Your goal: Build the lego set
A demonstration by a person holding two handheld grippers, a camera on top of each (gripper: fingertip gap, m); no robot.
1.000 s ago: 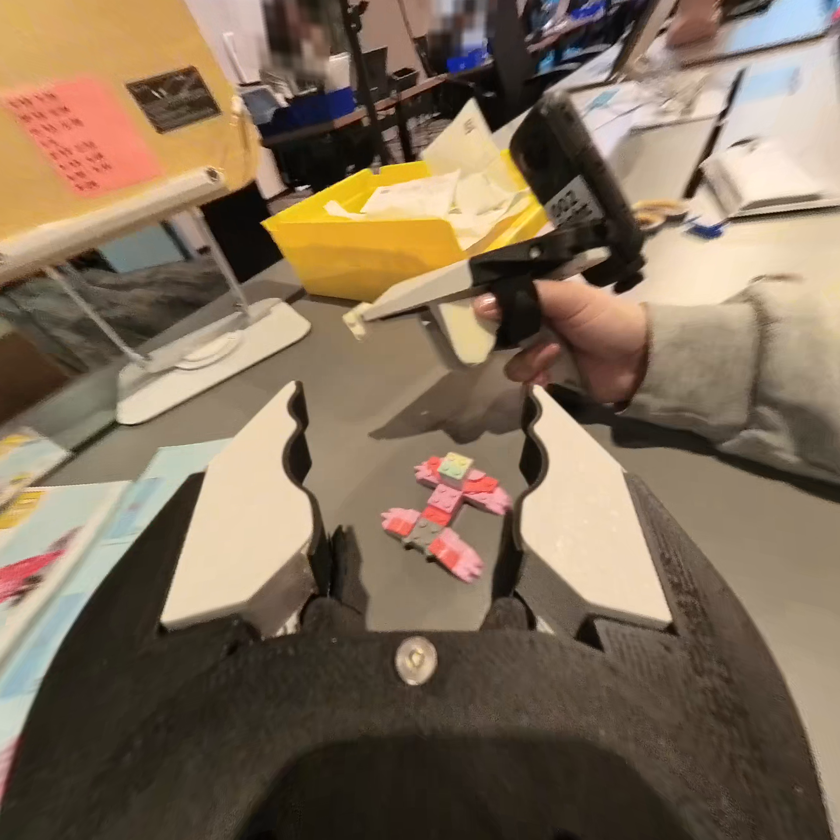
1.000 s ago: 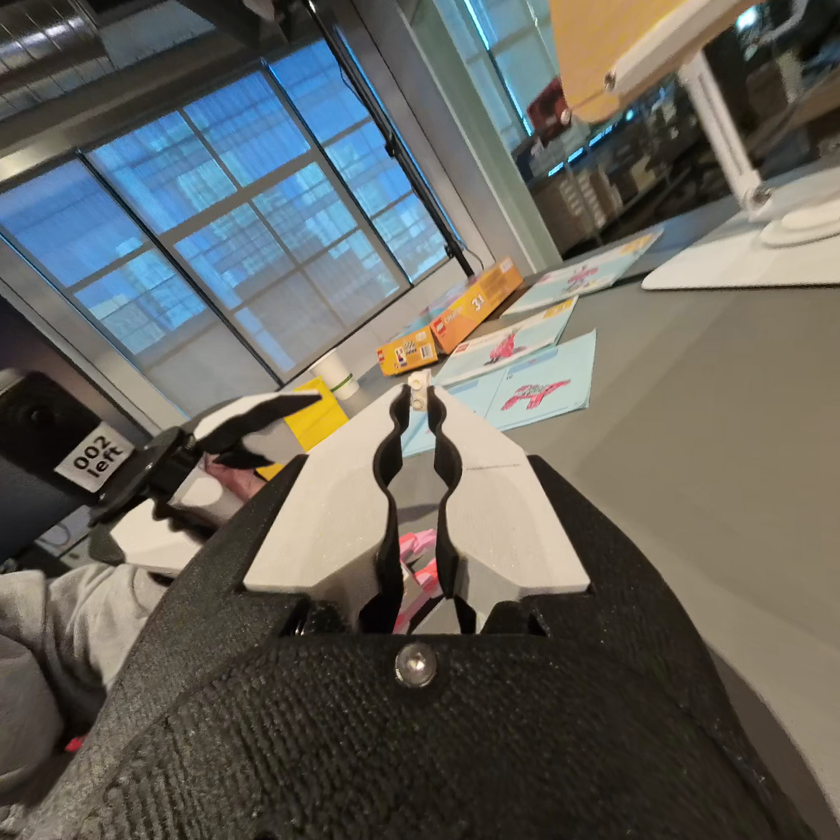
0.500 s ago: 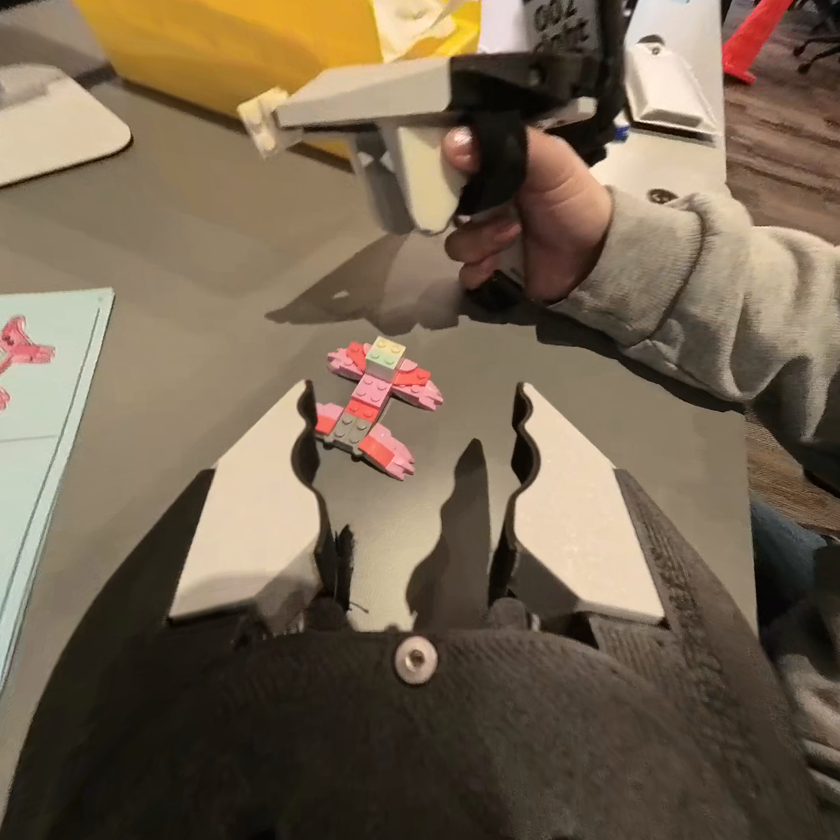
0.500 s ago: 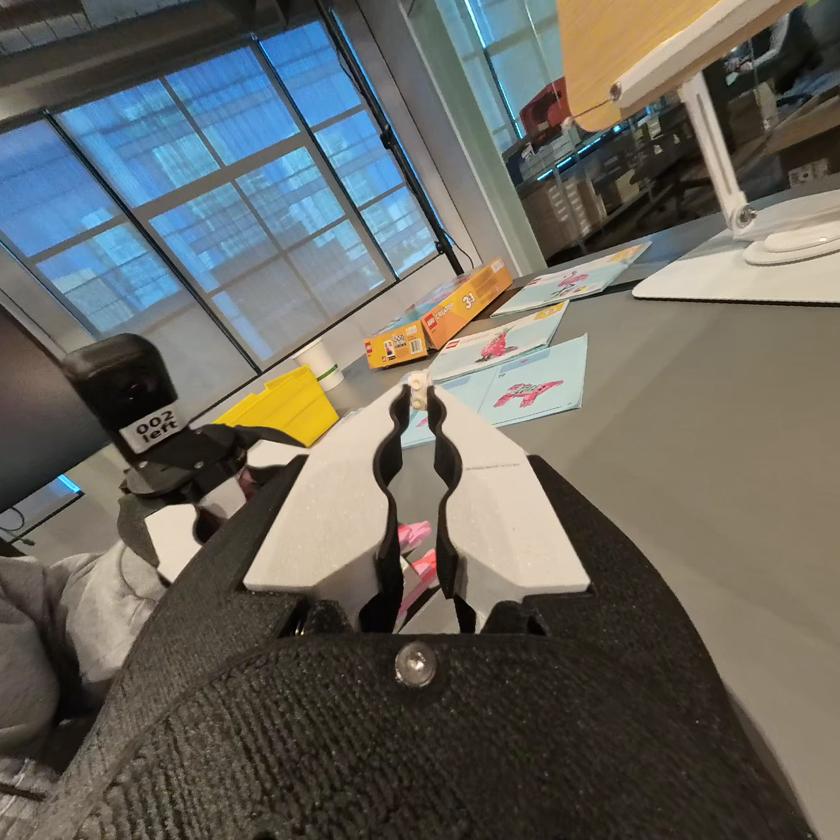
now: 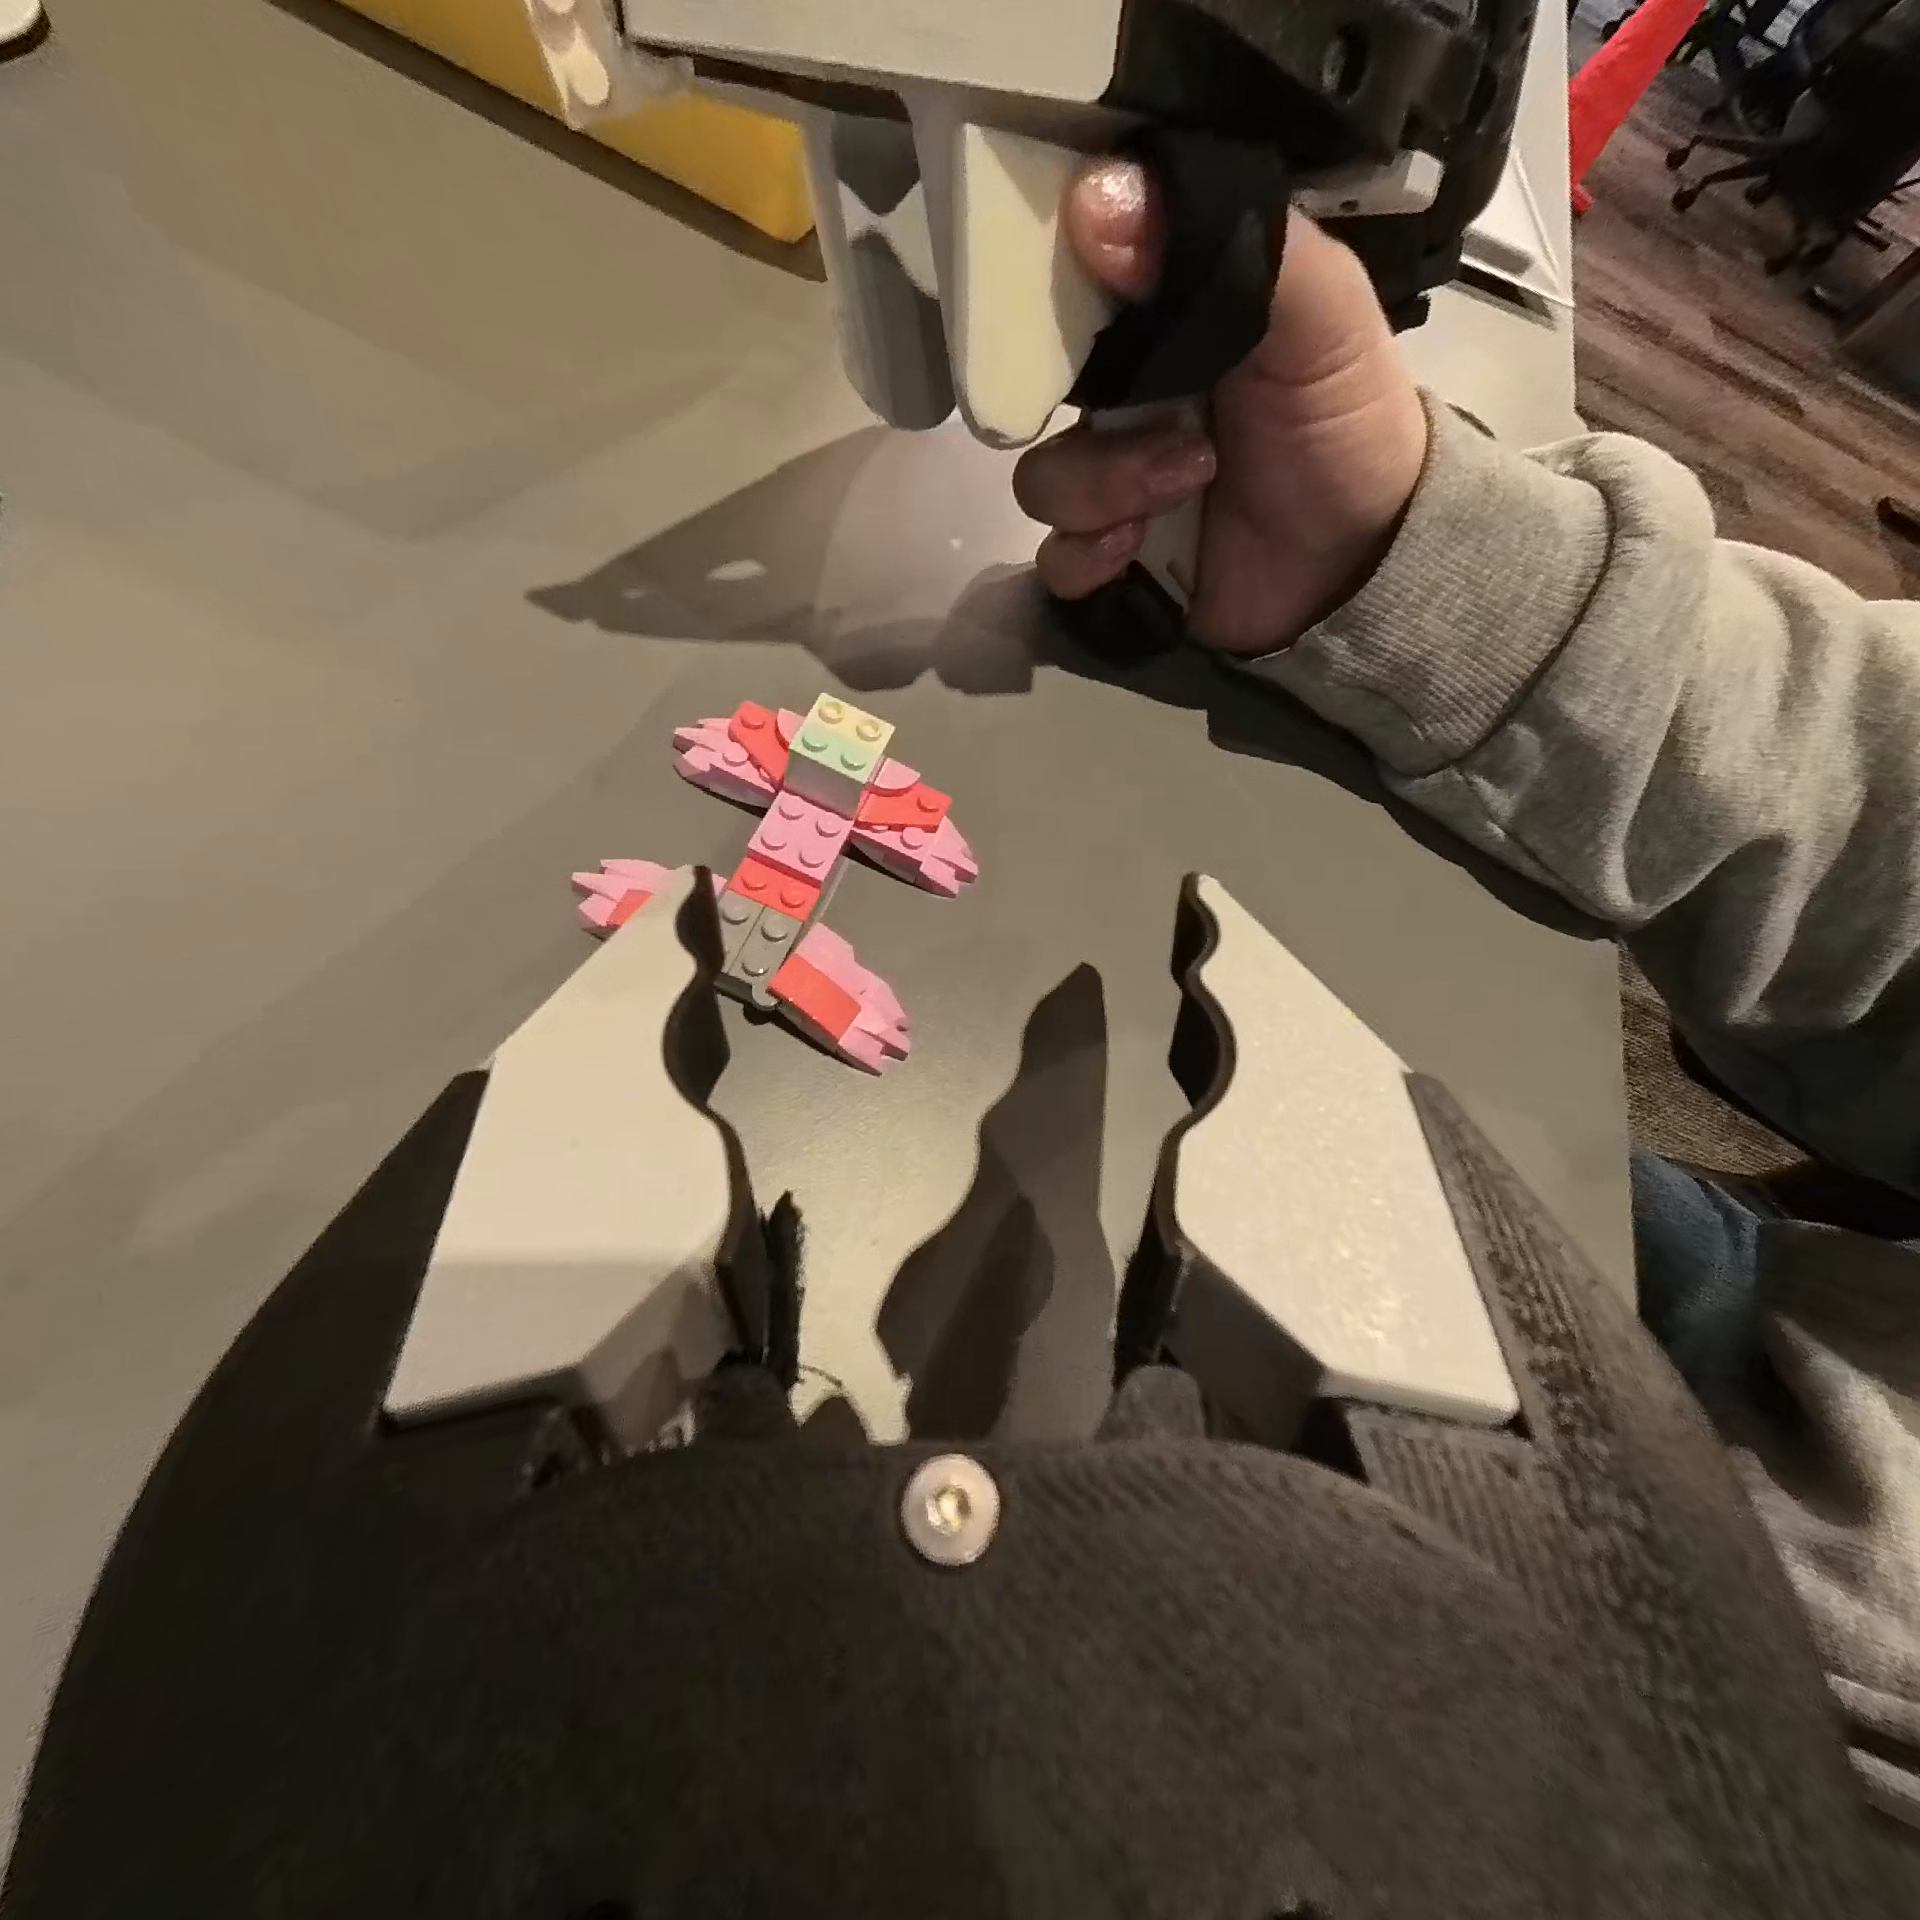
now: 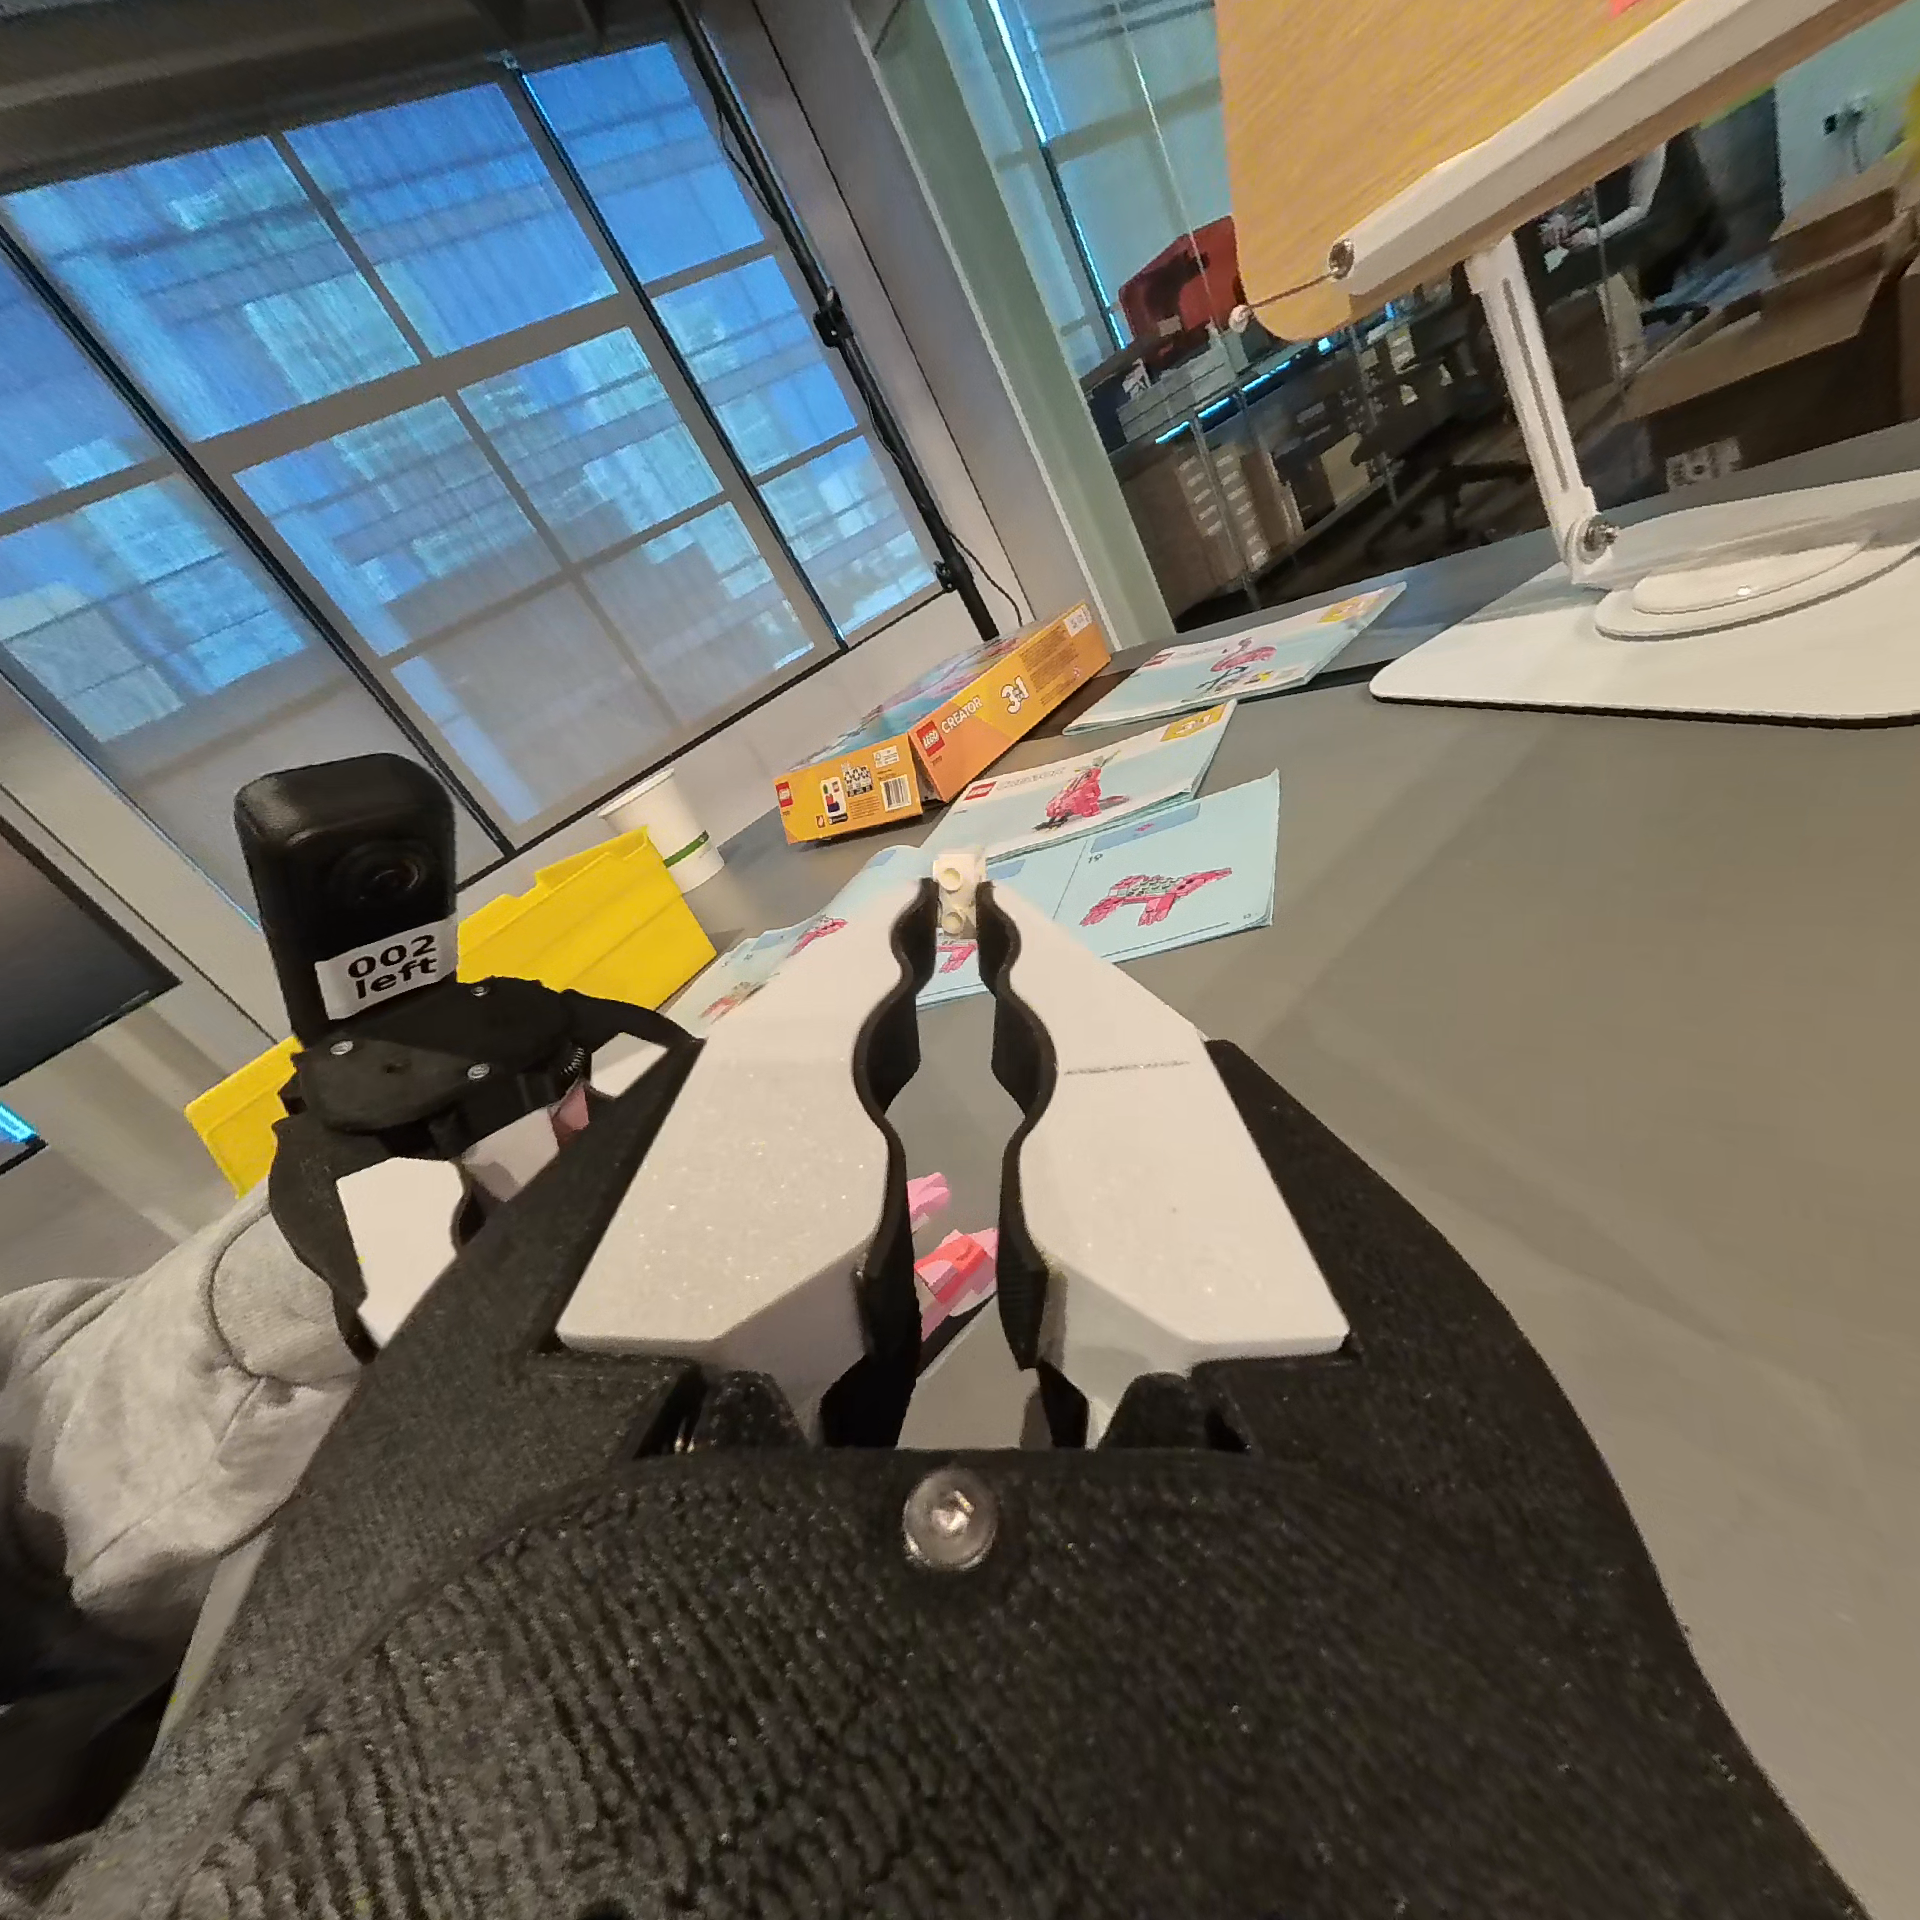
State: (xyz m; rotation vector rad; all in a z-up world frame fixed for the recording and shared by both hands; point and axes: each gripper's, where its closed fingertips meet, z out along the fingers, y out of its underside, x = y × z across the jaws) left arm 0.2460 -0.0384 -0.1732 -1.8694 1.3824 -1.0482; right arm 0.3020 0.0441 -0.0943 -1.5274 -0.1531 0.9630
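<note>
A pink, red and grey lego model (image 5: pixel 792 875) with a pale green-topped brick lies flat on the grey table (image 5: pixel 312 623). My left gripper (image 5: pixel 940 904) is open and empty just above and near the model; its left fingertip (image 5: pixel 665 925) overlaps the model's lower left part. My right gripper (image 6: pixel 954 896) is shut on a small white lego brick (image 6: pixel 958 883) at its tips. It also shows in the left wrist view (image 5: pixel 727 62), held by a hand high above the model, with the white brick (image 5: pixel 577 52) at its tip. Bits of the pink model (image 6: pixel 951 1252) show between its fingers.
A yellow bin (image 5: pixel 717 156) stands behind the model, and a second yellow bin (image 6: pixel 582 935) near a paper cup (image 6: pixel 665 831). Instruction booklets (image 6: pixel 1164 883) and an orange lego box (image 6: pixel 935 727) lie on the table. A white stand base (image 6: pixel 1662 665) sits at the right. Across from one pair of fingers to the other is roughly 12 centimeters.
My left gripper tilted down and moved closer to the model, its jaws narrowing a little but staying open. My right gripper kept its hold on the white brick and stayed raised.
</note>
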